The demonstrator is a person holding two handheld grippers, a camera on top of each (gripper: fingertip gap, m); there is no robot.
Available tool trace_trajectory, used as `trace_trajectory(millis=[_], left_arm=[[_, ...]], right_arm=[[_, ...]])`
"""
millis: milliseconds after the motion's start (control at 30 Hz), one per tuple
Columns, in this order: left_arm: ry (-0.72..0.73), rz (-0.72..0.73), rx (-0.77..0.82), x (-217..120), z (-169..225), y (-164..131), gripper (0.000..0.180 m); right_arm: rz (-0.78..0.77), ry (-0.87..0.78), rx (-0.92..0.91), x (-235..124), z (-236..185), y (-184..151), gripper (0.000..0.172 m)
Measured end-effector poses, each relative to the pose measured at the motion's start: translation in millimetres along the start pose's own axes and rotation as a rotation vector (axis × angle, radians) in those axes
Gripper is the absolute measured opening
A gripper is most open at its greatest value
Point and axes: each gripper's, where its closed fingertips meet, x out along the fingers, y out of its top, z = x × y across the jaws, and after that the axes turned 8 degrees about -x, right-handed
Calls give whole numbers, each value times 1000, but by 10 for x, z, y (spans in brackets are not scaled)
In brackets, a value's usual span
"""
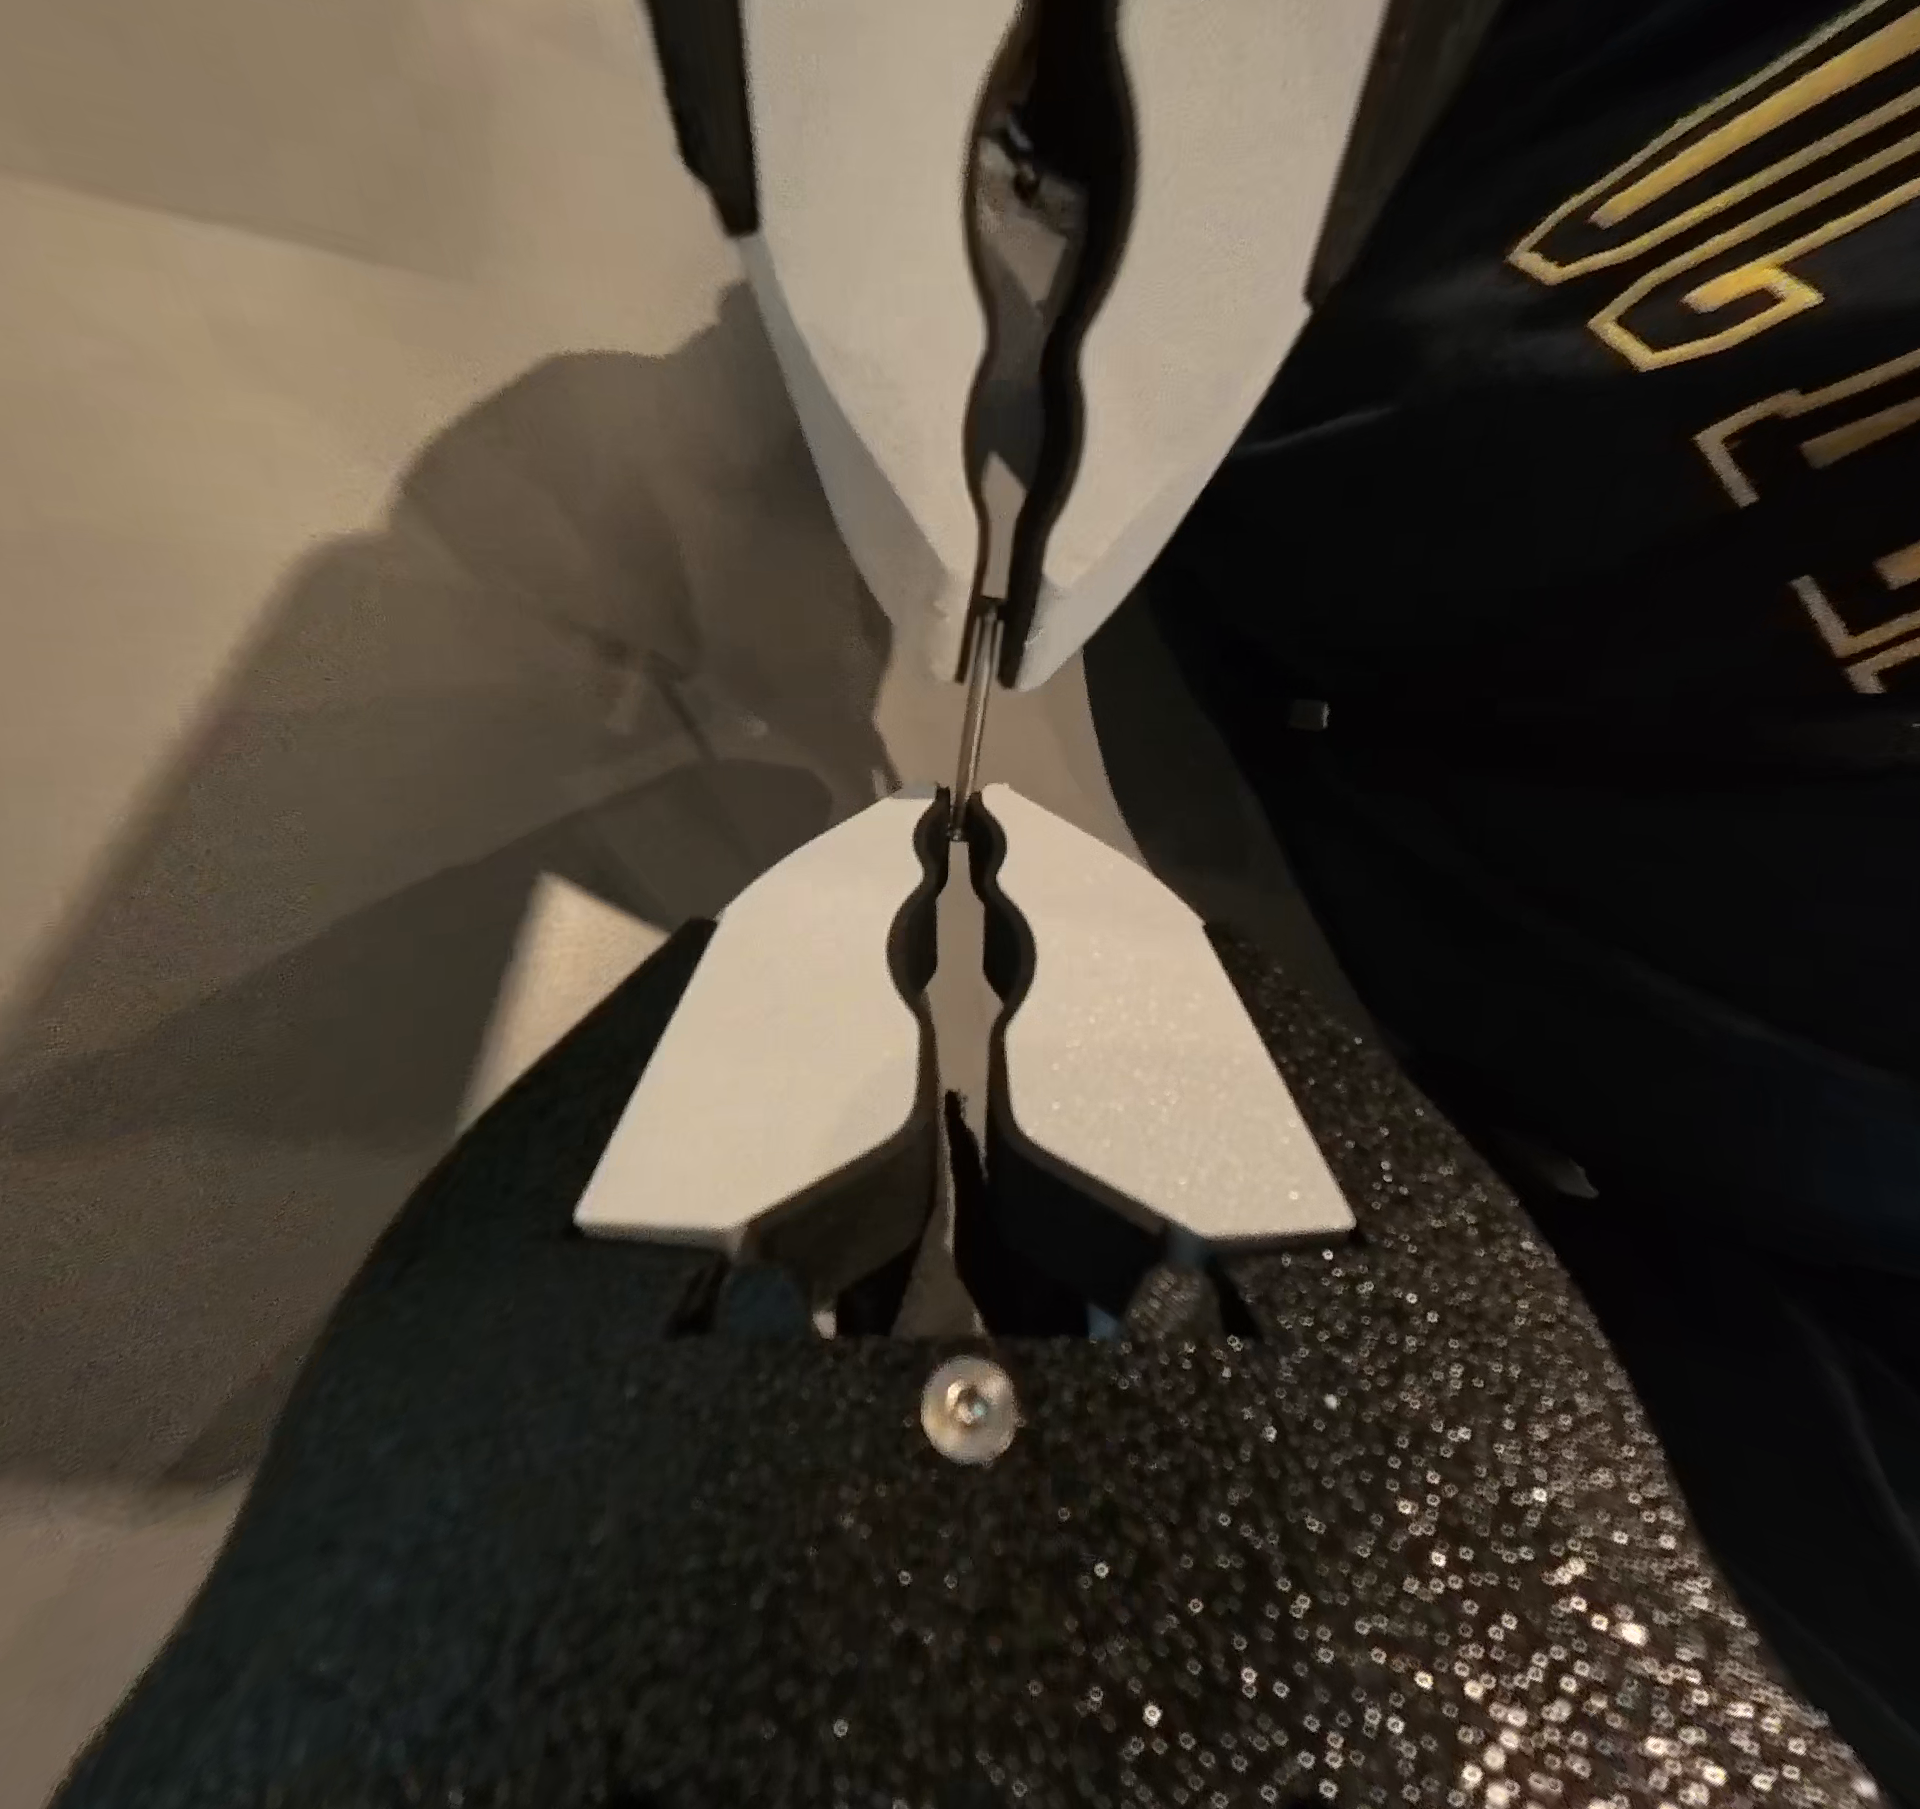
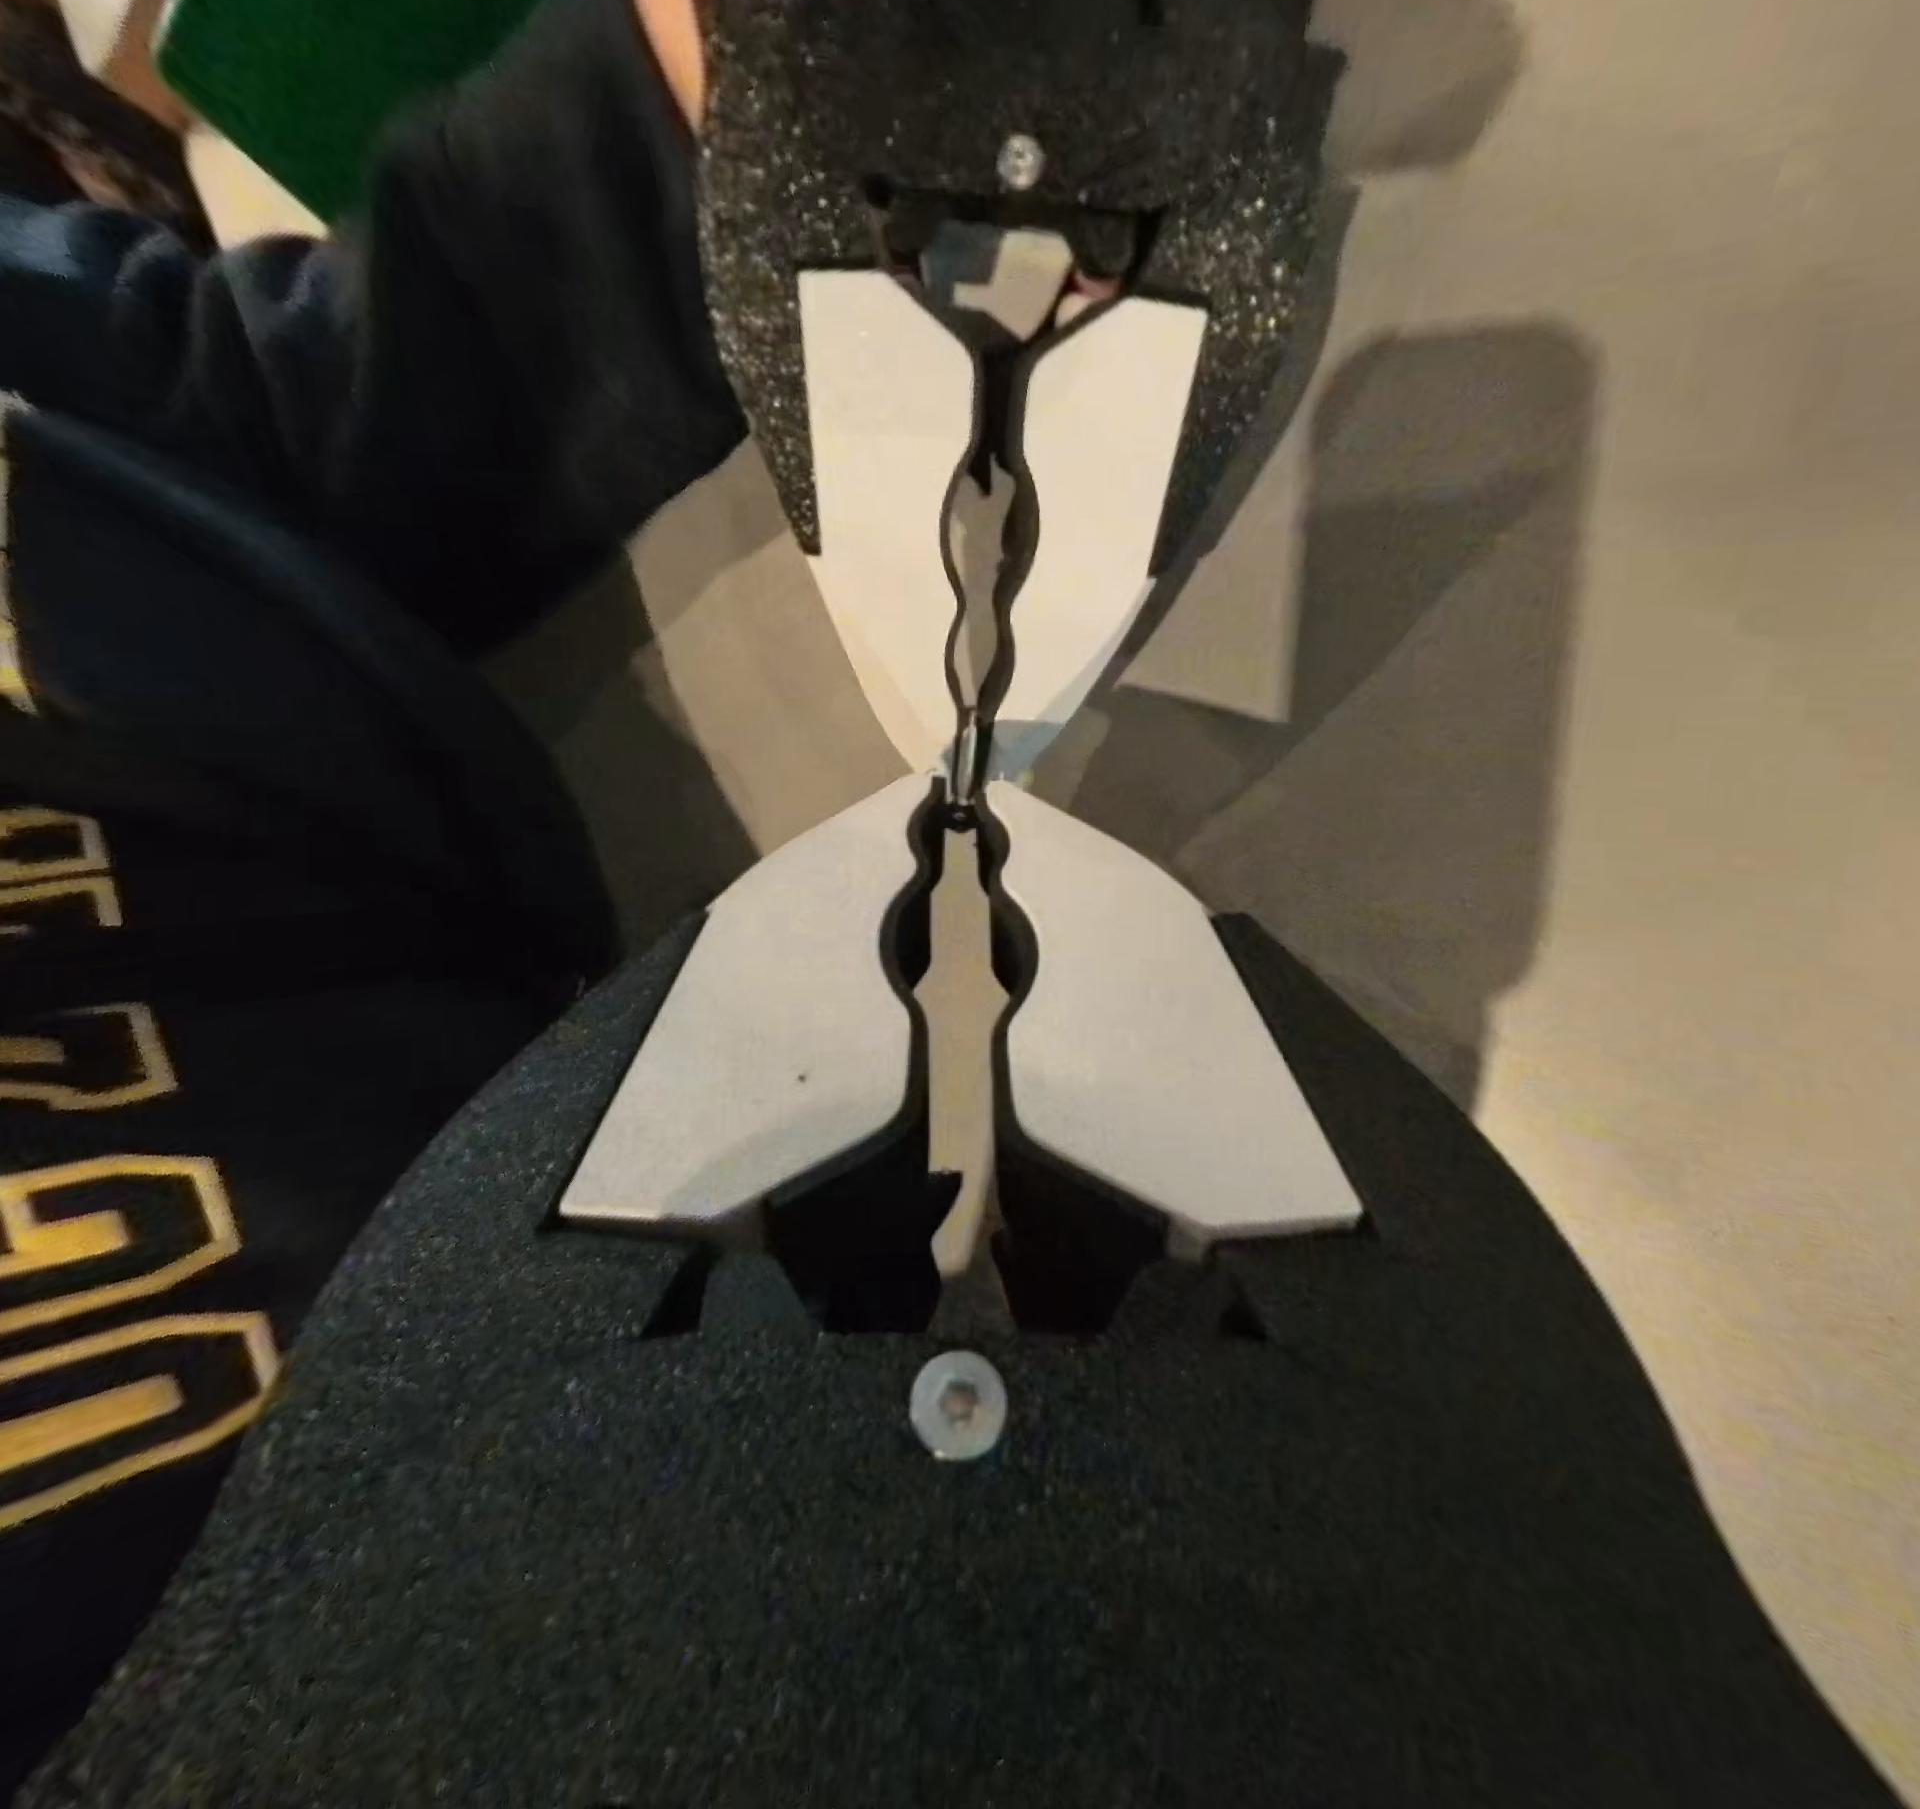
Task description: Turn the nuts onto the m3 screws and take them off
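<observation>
Steel-grey thin M3 screw spans tip to tip between both grippers, held in mid-air. Left gripper pinches its near end; right gripper clamps the other. Only the right wrist view shows a green board behind a black sleeve.

Beige tabletop; dark sweatshirt; green object.

White fingers sit in speckled black mounts; the screw is silvery; the sleeve is black, the surface beige.
</observation>
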Motion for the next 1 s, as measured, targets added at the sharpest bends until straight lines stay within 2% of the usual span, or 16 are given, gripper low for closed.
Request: trace_trajectory(millis=[100, 200, 267, 367, 567, 767, 1000], left_arm=[[-4, 9, 2, -4, 5, 13, 3], [-16, 39, 10, -32, 26, 47, 2], [-16, 34, 11, -27, 28, 42, 3], [-19, 29, 10, -23, 30, 37, 3], [-23, 29, 10, -23, 35, 39, 3], [-25, 27, 9, -21, 37, 37, 3], [-29, 28, 9, -24, 42, 39, 3]], right_arm=[[38, 9, -58, -15, -11, 21, 9], [61, 30, -261, -75, -71, 72, 30], [36, 18, -423, -118, -55, 51, 35], [31, 25, -599, -151, -53, 26, 27], [44, 4, -792, -201, 6, 74, 8], [-1, 12, -873, -172, 19, 67, 6], [-16, 46, -881, -164, -4, 50, 9]])
